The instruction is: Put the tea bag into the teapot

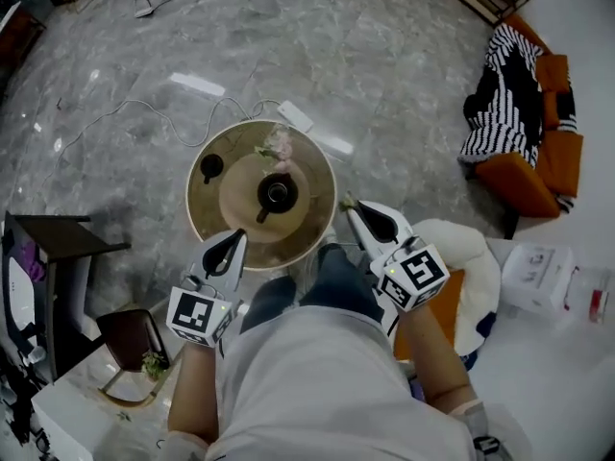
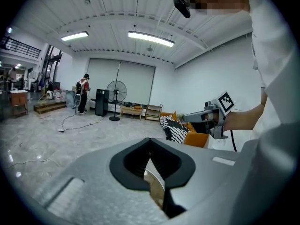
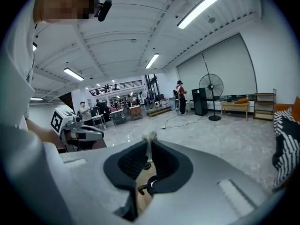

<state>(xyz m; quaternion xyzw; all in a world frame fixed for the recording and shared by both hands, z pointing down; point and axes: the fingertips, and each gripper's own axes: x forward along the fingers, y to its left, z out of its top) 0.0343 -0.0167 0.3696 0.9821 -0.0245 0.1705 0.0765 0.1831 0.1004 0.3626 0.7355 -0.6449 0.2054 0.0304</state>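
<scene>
Tea bag: A small pale tea bag [image 1: 345, 201] is pinched at the tip of the right gripper [image 1: 350, 207]. It hangs in the air just off the right edge of the round surface [image 1: 196, 200]. It is not in the pot yet.

Teapot: The black teapot [image 1: 277, 193] stands in the middle of a round wooden tray [image 1: 240, 214] on the surface. Its top looks open to me.

Right gripper: It is closed tight on the tea bag. A bit of white pokes up above the pads.

Left gripper: The left gripper [image 1: 236, 237] is closed with nothing in it. It hovers over the near edge of the surface.

Step in hand: I think the job is to carry the bag over to the pot.

How to do it well: Keep the pinch firm on the way. Bring the bag right above the hole in the pot. Go down low, then let go, so the bag drops in and not onto the tray. The left gripper should keep out of the way.

Only in the head view: The whole pot, the tray, a small dark cup [image 1: 210, 167], and the gap between bag and pot.

Only in the right gripper view: The pinch up close, with the thin white bag between the 2 pads.

Only in the left gripper view: Its 2 pads meet with nothing between them. The right gripper shows from the side.
</scene>
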